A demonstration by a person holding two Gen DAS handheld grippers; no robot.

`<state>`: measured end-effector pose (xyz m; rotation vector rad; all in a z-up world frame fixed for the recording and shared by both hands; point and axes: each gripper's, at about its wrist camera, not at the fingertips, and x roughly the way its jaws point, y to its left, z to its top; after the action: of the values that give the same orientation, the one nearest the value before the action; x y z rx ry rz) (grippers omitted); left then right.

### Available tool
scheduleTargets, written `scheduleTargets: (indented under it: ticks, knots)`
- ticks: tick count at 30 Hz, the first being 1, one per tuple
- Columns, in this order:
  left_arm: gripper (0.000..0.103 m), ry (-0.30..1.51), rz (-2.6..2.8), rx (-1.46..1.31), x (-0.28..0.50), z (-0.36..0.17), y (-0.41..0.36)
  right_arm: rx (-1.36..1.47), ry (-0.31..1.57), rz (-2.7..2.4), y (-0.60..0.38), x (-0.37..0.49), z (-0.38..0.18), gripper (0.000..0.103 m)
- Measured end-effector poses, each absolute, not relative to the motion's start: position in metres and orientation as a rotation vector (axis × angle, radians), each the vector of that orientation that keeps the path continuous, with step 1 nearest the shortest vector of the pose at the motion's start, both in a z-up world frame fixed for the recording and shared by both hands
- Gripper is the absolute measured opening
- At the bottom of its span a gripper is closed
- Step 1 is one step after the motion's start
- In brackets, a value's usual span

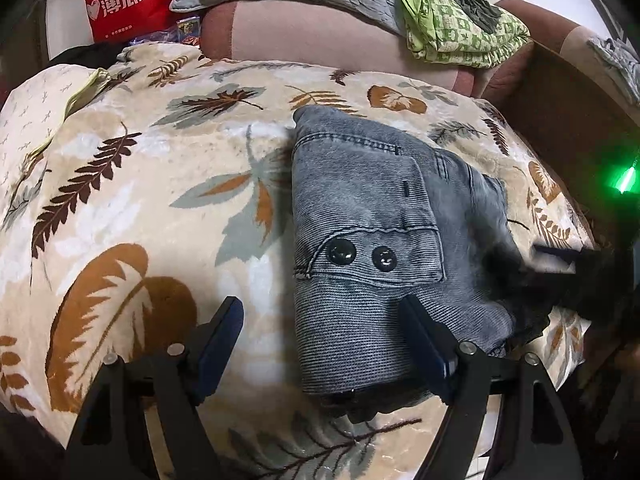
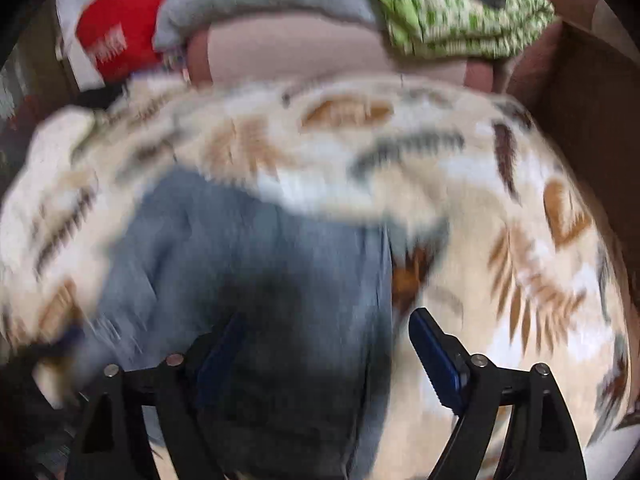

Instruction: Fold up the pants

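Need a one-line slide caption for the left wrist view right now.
Open left gripper over folded grey jeans on a leaf-print blanket, right gripper blurred at their far edge.

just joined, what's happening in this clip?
A person with a handheld claw in each hand is folding grey-blue pants on a leaf-print blanket. The pants already lie as a compact folded bundle, with two dark snap buttons on top. The left claw is open just above the bundle's near edge, gripping nothing. The right claw is also open over the pants; its view is motion-blurred, so contact is unclear. A green patterned cloth lies on the sofa behind.
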<state>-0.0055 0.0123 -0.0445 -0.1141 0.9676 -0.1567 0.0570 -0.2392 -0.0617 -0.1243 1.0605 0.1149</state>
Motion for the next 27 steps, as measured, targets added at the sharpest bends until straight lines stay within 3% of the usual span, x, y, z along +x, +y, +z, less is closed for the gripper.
scheduleTargets:
  ticks: [9,14,27]
  knots:
    - [0.08,0.901,-0.159,-0.238,-0.008,-0.011,0.043,0.235,0.936,0.2,-0.301,0.014,-0.023,0.087]
    - [0.08,0.992,-0.155,-0.404,0.015,-0.017,0.074,0.507,1.008,0.252,-0.351,0.013,-0.042,0.087]
    - [0.08,1.205,-0.44,-0.648,0.08,-0.056,0.052,0.755,1.199,0.46,-0.359,0.091,-0.092,0.084]
